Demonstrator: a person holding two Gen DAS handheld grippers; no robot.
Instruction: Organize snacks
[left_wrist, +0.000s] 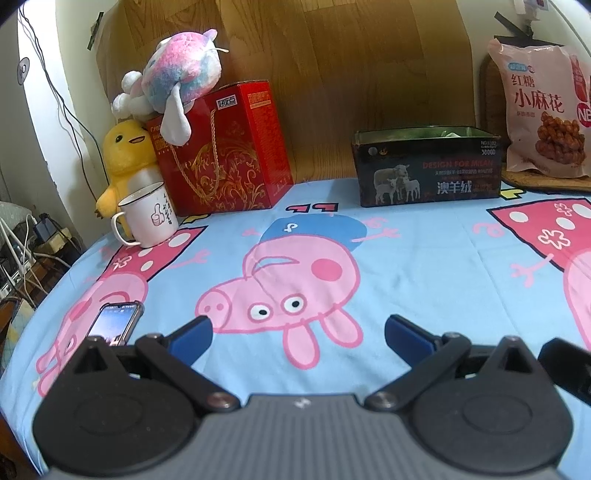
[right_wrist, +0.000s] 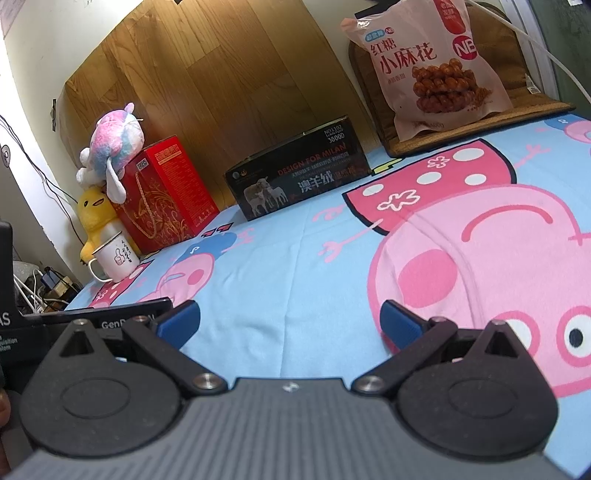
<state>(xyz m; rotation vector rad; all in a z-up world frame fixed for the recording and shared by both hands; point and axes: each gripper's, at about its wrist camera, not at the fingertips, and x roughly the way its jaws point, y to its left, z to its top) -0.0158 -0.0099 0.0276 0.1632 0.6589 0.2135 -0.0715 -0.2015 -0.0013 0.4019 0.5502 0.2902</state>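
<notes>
A pink snack bag (left_wrist: 543, 107) of fried dough twists leans upright at the back right on a brown mat; it also shows in the right wrist view (right_wrist: 428, 70). An open black tin box (left_wrist: 428, 166) with sheep pictures stands to its left, also in the right wrist view (right_wrist: 299, 173). My left gripper (left_wrist: 297, 338) is open and empty, low over the blue cartoon sheet. My right gripper (right_wrist: 290, 321) is open and empty too, well short of the box and bag.
A red gift box (left_wrist: 225, 151) with a pastel plush toy (left_wrist: 177, 81) on top stands at the back left, beside a yellow duck plush (left_wrist: 125, 158) and a white mug (left_wrist: 147, 218). A phone (left_wrist: 114, 323) lies by my left finger. Cables hang off the left edge.
</notes>
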